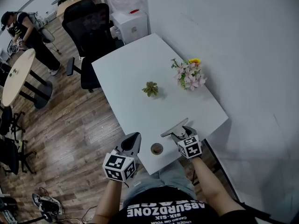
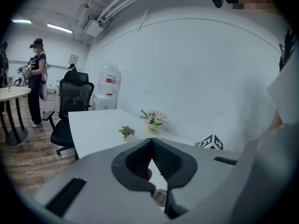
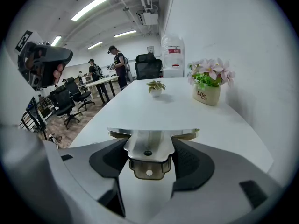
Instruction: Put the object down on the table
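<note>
- My right gripper (image 3: 149,146): jaws clamped on a flat metal tool (image 3: 152,133) (possibly a scraper).
- My left gripper (image 2: 152,142): jaws together, empty; round object (image 2: 160,198) beyond mostly hidden.

White table (image 1: 140,69) on wood-plank floor (image 1: 70,125), its right edge along a white wall (image 1: 233,31). Black office chair (image 1: 86,27) at far-left corner. Water dispenser (image 1: 128,13) beyond. Ceiling strip lights (image 3: 88,6) lit.

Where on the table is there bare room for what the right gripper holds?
Widest bare stretch of table: between the potted plant and the near edge, ahead of the metal scraper in the right gripper. The far end by the office chair is bare. Tighter beside the flower pot and round grommet.
</note>
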`<control>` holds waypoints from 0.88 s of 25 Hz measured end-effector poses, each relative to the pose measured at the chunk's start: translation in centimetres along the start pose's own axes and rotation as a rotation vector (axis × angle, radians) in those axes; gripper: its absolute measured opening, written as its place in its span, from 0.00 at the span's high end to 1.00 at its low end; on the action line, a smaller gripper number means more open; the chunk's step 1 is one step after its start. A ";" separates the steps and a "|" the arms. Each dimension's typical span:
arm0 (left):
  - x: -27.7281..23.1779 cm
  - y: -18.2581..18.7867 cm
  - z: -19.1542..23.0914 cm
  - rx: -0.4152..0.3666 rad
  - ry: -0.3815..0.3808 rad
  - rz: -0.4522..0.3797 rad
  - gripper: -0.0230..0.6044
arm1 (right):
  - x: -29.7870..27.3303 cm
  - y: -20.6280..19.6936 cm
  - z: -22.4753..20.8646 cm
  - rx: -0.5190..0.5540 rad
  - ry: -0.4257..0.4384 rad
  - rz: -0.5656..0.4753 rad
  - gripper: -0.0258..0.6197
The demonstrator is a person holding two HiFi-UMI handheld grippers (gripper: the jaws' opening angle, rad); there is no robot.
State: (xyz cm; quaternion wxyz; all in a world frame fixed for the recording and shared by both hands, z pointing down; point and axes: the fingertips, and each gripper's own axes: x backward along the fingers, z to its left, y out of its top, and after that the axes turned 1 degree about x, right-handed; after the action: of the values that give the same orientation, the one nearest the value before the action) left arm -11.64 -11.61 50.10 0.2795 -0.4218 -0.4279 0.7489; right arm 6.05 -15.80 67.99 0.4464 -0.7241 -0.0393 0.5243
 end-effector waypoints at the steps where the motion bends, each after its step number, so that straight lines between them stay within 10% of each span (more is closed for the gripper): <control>1: 0.0 0.0 0.0 0.001 -0.001 0.001 0.96 | -0.1 -0.1 0.0 0.000 -0.001 0.003 0.52; 22: 0.2 -0.1 -0.1 0.005 0.001 0.001 0.95 | -1.3 -3.0 0.3 0.034 -0.011 0.075 0.52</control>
State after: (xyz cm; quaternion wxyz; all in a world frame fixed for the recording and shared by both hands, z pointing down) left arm -11.64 -11.30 50.10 0.2804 -0.4217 -0.4256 0.7499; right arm 6.43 -14.50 70.98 0.4385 -0.7142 -0.0055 0.5455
